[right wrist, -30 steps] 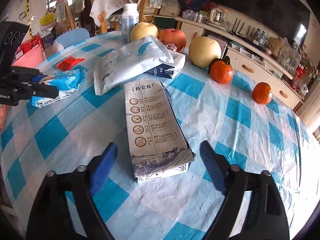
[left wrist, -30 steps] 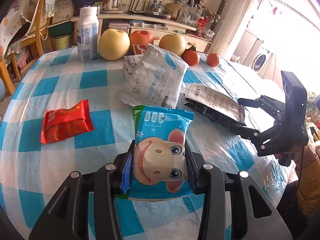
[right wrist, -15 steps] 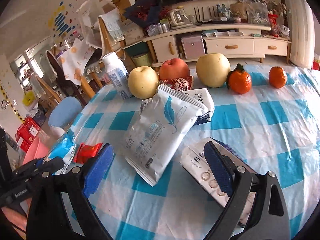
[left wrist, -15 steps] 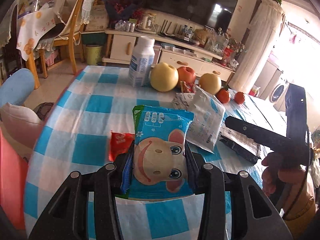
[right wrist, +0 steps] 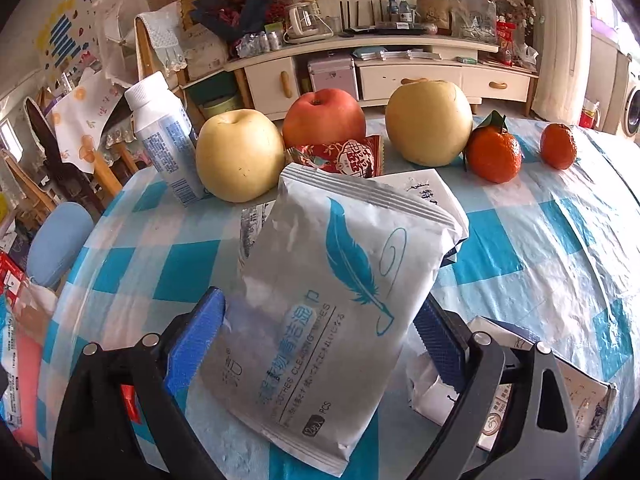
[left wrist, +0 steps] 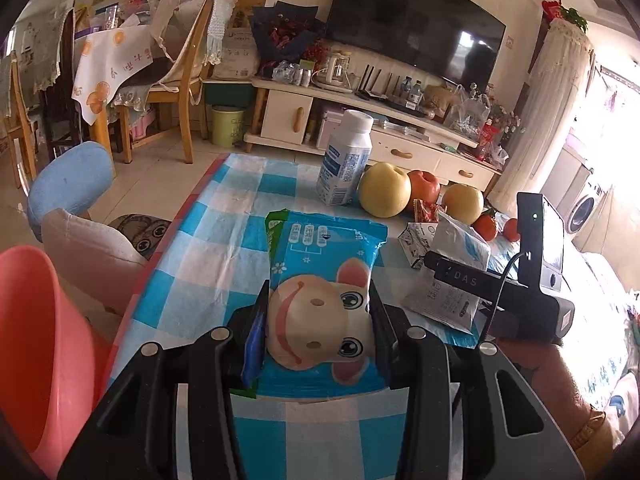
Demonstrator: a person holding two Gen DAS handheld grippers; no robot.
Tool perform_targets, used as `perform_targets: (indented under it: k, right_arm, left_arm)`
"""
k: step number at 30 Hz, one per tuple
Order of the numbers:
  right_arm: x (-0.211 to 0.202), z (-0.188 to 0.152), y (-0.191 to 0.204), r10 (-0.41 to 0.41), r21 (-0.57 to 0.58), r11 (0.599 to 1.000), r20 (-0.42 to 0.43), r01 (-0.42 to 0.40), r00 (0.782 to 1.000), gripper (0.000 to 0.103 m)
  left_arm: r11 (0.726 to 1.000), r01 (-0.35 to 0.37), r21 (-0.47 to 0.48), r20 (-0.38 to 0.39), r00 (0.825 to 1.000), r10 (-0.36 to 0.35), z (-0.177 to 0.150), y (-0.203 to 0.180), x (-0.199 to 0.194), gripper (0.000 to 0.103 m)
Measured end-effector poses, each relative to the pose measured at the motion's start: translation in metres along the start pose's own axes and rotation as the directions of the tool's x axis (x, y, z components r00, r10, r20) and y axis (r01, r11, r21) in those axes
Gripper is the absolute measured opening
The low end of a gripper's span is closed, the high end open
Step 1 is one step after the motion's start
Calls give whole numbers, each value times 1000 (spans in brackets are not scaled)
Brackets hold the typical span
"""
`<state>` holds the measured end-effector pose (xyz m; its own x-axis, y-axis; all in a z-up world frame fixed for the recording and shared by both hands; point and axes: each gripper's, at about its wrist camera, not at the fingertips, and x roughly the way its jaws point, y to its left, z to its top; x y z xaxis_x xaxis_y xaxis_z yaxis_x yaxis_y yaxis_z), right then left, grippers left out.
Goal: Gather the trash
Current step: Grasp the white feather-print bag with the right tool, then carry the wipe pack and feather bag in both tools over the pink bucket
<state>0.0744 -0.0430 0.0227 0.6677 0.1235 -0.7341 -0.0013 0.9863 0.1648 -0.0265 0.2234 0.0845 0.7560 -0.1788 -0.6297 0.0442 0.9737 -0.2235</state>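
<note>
Behind the grey wipes pack [right wrist: 320,300], pears, apple [right wrist: 322,118], tangerines, milk bottle [right wrist: 166,138].

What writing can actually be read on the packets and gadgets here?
"CLOTHES CLEANING WIPES" and "PCS": on the grey feather packet, partly blurred.
"DAS": on the right gripper body; its start is hidden.
Chinese characters on the blue cartoon packet, red snack wrapper and milk carton: not legible enough to quote.
White bottle: print too small.
</note>
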Motion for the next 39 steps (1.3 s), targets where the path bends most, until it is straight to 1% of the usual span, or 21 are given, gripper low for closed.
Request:
perform_targets:
  k: [1, 2, 3, 7, 11, 15, 19, 20, 21, 26, 30, 39]
  right_arm:
    - [1, -1, 0, 0, -5, 1000, 4, 0, 1000, 90]
    - [2, -3, 0, 12, -3, 1000, 5, -12, 1000, 83]
    - [2, -5, -1, 16, -2, 1000, 4, -16, 1000, 80]
    - [-2, -6, -2, 38, -11, 999, 15, -38, 999, 75]
    - [-6, -9, 0, 58, -42, 997, 12, -58, 998, 68]
    - [-16, -15, 0, 71, -68, 995, 27, -69, 997, 59]
    - [-24, -20, 0, 86, -91, 992, 27, -83, 996, 54]
    - [-27, -22, 0, 89, -97, 992, 29, -86, 996, 51]
    - [-29, -24, 0, 94, -100, 991, 31, -90, 995, 45]
    - [-45, -29, 0, 121, -112, 987, 45, -115, 992, 32]
    - [-56, -34, 4, 141, -133, 982, 51, -133, 989, 29]
    - [-88, -45, 22, 174, -176, 972, 86, -157, 981, 27]
  left_arm:
    - [1000, 0, -4, -1, 1000, 0, 0, 1, 0, 45]
    - [1000, 1, -9, -2, 1000, -1, 0, 2, 0, 45]
    - [1000, 2, -14, -4, 1000, -2, 0, 3, 0, 45]
    - [1000, 2, -16, -8, 1000, -2, -1, 3, -1, 45]
    - [1000, 0, -13, -4, 1000, 0, -2, 4, -1, 45]
    - [1000, 0, -12, -5, 1000, 0, -2, 4, -1, 45]
    - [1000, -1, -7, -1, 1000, 1, -3, 3, -2, 45]
    - [1000, 0, -8, -1, 1000, 0, -3, 3, -3, 45]
    - [1000, 0, -9, -1, 1000, 0, -3, 3, -3, 45]
    - [1000, 0, -9, -2, 1000, 0, -3, 3, -2, 45]
    - [1000, -4, -5, 6, 1000, 4, -2, 3, -5, 45]
    - [1000, -16, -5, 29, 999, 16, 0, 3, -18, 45]
